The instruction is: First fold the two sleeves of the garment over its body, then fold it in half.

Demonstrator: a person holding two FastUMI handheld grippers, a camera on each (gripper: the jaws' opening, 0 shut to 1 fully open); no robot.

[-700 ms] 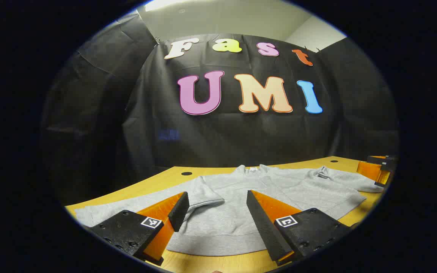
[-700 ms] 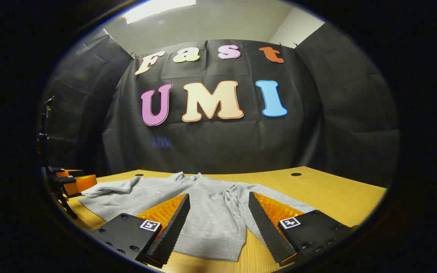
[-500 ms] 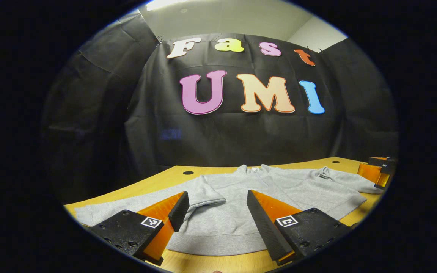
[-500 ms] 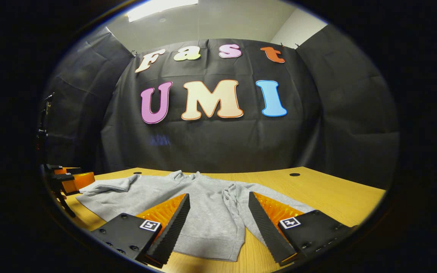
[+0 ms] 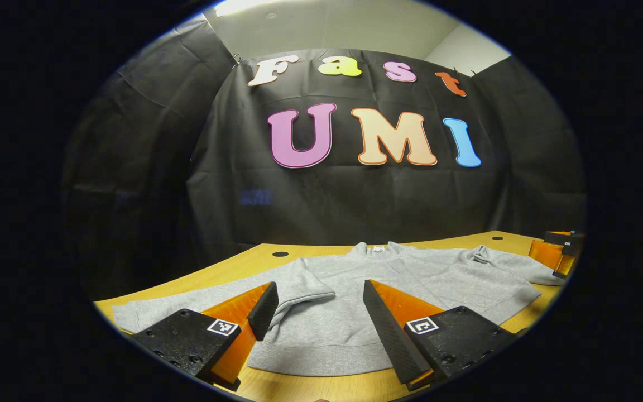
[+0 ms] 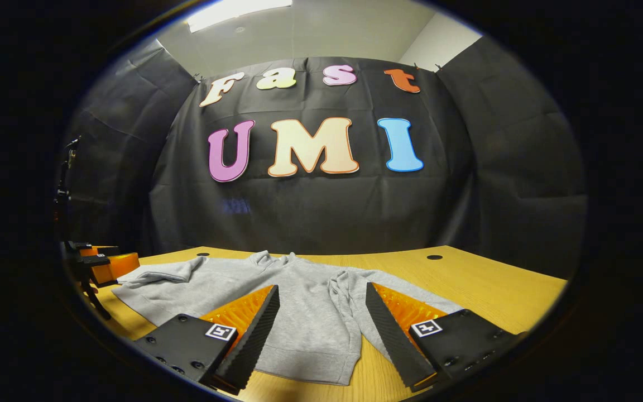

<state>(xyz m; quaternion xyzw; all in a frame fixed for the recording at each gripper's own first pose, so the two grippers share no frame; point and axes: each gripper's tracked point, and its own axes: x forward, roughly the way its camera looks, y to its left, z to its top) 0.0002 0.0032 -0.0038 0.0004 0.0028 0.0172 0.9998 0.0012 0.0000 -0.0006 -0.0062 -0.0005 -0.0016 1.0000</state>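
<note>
In the left gripper view, a light grey, soft knitted sweatshirt is lying flat on the yellow wooden bench, collar toward the black cloth wall and hem toward the camera. The left gripper is hovering low over the near hem with its jaws standing wide apart, holding nothing. One sleeve is lying partly turned over the body just beyond the left-hand finger, while more grey cloth is trailing outward along the bench toward the view's left edge. At the far right edge the right gripper is showing beside the sweatshirt's other side.

In the right gripper view, the same sweatshirt is spreading across the bench, and the right gripper is hanging above its hem with the jaws apart and empty. A sleeve is lying bunched between the fingers, running down toward the hem. The left gripper is sitting at the far left, near the other sleeve's end.

Judging from this, the sleeves are looking only loosely folded, so the halving step is carrying risk: pinching a single layer at the hem would be letting the lower layer drag, and a quick lift could be shaking the bunched sleeve back off the body.
</note>
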